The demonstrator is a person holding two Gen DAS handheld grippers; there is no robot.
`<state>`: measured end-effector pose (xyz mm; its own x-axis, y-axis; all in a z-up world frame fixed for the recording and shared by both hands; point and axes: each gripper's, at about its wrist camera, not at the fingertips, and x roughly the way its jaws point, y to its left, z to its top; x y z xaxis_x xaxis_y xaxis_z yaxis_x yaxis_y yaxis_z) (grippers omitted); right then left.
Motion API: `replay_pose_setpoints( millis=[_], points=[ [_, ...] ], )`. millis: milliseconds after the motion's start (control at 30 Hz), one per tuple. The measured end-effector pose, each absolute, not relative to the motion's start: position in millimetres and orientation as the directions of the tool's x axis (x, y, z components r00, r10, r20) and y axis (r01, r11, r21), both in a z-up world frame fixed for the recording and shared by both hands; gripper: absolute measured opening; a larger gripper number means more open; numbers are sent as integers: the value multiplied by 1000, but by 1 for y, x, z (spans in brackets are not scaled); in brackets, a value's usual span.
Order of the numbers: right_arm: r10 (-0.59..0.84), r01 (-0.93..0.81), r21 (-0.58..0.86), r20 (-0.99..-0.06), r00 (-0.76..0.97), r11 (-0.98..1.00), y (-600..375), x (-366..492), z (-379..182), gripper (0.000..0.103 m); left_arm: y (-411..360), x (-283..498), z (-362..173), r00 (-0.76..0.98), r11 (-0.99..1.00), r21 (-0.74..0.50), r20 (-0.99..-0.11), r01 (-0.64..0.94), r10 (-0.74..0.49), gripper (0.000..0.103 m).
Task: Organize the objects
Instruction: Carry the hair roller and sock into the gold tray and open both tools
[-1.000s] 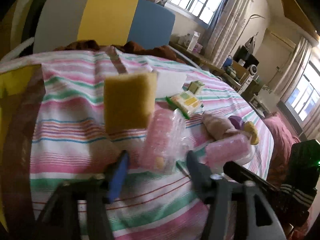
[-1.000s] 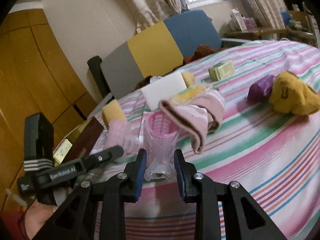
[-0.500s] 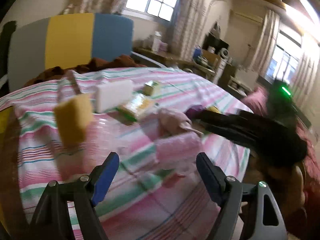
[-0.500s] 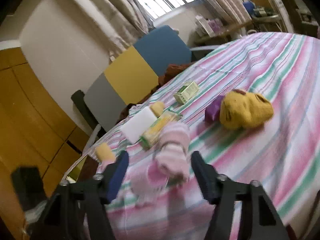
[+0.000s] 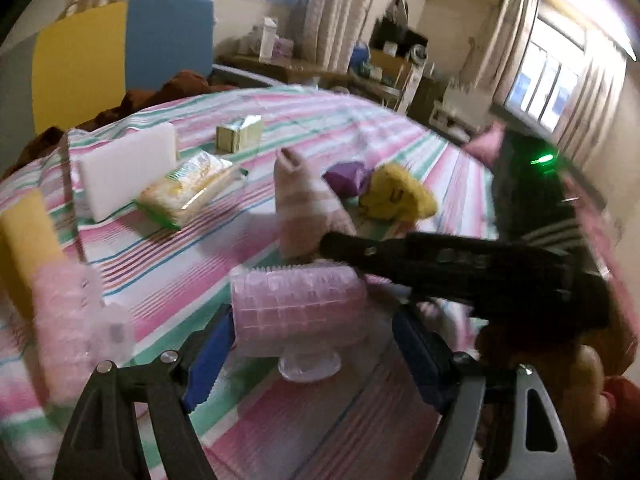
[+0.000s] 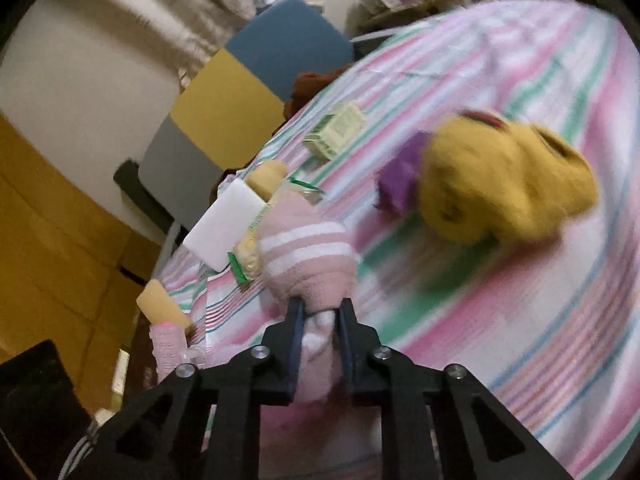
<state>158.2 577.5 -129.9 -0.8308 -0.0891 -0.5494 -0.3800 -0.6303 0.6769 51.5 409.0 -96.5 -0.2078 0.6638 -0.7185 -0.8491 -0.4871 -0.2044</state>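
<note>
My right gripper (image 6: 320, 314) is shut on a pink striped sock (image 6: 306, 254), held just above the striped bedspread (image 6: 520, 300); the sock also shows in the left wrist view (image 5: 308, 210) under the right gripper's black body. My left gripper (image 5: 310, 344) is open, its blue pads either side of a pink bumpy plastic cup (image 5: 298, 306) lying on its side, not clamped. A second pink cup (image 5: 68, 320) stands at the left by a yellow sponge (image 5: 26, 236).
On the bed lie a white foam block (image 5: 128, 168), a yellow-green packet (image 5: 190, 188), a small green box (image 5: 239, 133), a purple object (image 5: 346, 176) and a yellow plush (image 6: 504, 188). A colour-block headboard (image 5: 120, 52) stands behind.
My right gripper let go of the pink cup, opened, then closed on the pink sock. My left gripper swung right and now has the fallen cup between its open fingers.
</note>
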Motion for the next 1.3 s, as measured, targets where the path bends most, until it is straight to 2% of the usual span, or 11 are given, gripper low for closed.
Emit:
replay_pose_setpoints(
  millis=[67,167,267,667,800,867,933,1033,1167,1233,1300],
  points=[
    [-75,-381,686,-535,-842,-620,578,164,-130,11,416,50,-101,-207,-483,-189,-729,-855,652,80],
    [-75,-376,680,-535,-842,-629,577,168,-129,11,412,41,-105,-217,-511,-218,-719,-832,660,69],
    [-74,-376,676,-536,-841,-634,577,167,-129,11,403,38,-105,-192,-505,-269,-702,-820,686,69],
    [-37,-403,629,-566,-823,-665,570,160,-128,9,353,57,-111,-272,-522,-225,-651,-823,709,69],
    [-10,-400,599,-563,-826,-693,561,155,-118,22,347,52,-113,-262,-514,-264,-624,-816,736,69],
    [19,-390,550,-561,-827,-739,554,151,-109,34,345,51,-114,-258,-507,-275,-611,-817,748,69],
    [79,-405,445,-589,-804,-799,544,141,-98,55,344,52,-115,-258,-501,-274,-604,-821,754,69],
    [82,-385,370,-622,-779,-845,538,121,-95,55,344,51,-114,-252,-500,-283,-606,-818,755,69],
    [43,-384,387,-656,-754,-838,543,104,-106,53,344,50,-112,-245,-505,-294,-613,-812,751,69],
    [25,-380,412,-651,-759,-828,547,101,-111,38,342,51,-110,-249,-513,-300,-614,-804,749,69],
    [28,-379,410,-647,-762,-830,547,103,-109,34,337,54,-109,-253,-518,-307,-610,-798,751,69]
  ],
)
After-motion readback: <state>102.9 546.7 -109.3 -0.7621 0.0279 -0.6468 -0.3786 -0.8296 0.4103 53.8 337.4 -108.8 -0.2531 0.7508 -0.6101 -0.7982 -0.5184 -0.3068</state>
